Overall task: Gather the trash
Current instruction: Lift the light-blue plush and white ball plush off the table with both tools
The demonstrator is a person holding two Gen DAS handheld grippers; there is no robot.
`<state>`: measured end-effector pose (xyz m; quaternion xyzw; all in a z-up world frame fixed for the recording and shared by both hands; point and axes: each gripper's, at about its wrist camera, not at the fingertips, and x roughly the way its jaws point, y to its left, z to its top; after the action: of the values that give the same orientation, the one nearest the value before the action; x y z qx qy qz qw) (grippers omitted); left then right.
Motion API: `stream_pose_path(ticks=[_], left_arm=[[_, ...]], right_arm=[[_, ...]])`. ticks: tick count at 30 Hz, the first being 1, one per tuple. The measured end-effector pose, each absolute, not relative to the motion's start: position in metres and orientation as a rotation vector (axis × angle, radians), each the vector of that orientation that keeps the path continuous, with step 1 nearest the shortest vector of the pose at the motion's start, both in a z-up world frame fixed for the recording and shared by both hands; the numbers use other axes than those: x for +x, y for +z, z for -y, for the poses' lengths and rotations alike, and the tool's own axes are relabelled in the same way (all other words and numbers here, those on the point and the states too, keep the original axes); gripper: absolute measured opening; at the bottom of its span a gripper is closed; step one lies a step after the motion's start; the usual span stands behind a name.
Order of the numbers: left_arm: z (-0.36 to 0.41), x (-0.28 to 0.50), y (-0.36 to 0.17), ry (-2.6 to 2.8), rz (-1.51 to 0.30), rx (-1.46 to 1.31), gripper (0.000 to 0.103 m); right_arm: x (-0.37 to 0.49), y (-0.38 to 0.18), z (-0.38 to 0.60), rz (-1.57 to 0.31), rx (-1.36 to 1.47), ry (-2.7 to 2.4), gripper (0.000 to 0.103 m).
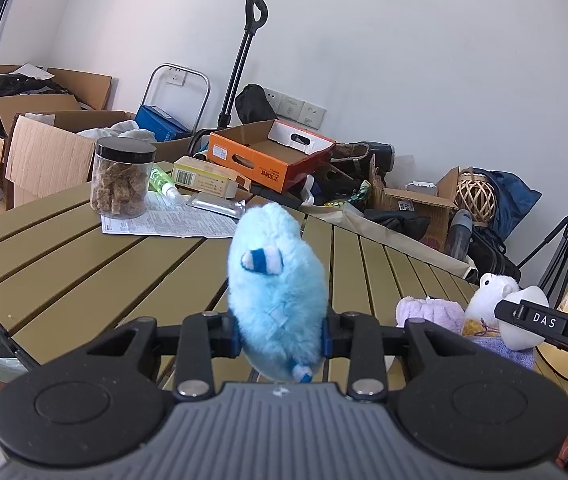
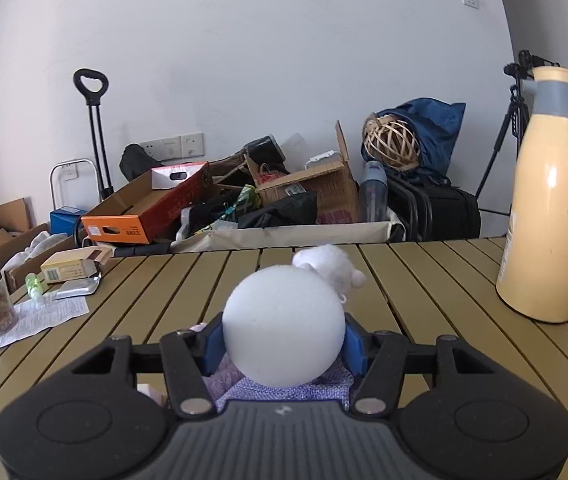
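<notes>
- Jaws of the left gripper [image 1: 282, 330] are nearly closed, pinching a blue plush toy [image 1: 276, 292] lifted clear of the table [image 1: 84, 280].
- Jaws of the right gripper [image 2: 282, 346] stand part open, clamped on a white foam ball [image 2: 283, 326].
- Ahead and left of both jaws, the paper sheet [image 1: 172, 220], foil packet [image 1: 216, 204], small box [image 1: 204, 178], green bottle [image 1: 162, 182] and jar [image 1: 122, 176] lie uncollected.
- Judgement: two items in hand; no bin clearly identifiable; most of the collecting remains.

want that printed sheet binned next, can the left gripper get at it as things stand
Probably not yet. The left gripper is shut on the blue plush, so its jaws are full. The sheet also lies under the jar, which pins one corner. The tabletop between looks free.
</notes>
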<state>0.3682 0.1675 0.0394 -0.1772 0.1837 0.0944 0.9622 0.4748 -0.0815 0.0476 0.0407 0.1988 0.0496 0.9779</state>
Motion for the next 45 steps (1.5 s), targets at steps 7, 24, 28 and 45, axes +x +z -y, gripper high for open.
stream_pose_path(ticks=[7, 24, 28, 45], left_arm=[[-0.158, 0.374, 0.038, 0.176, -0.381, -0.348, 0.034], [-0.134, 0.381, 0.036, 0.144, -0.395, -0.31, 0.034], [-0.128, 0.377, 0.037, 0.14, -0.393, -0.296, 0.034], [-0.097, 0.313, 0.03, 0.123, -0.372, -0.248, 0.034]], right_arm=[[0.481, 0.037, 0.108, -0.464, 0.182, 0.075, 0.056], [0.468, 0.021, 0.168, -0.498, 0.326, 0.034, 0.055], [0.458, 0.02, 0.17, -0.505, 0.306, 0.042, 0.055], [0.37, 0.033, 0.179, -0.515, 0.236, 0.112, 0.055]])
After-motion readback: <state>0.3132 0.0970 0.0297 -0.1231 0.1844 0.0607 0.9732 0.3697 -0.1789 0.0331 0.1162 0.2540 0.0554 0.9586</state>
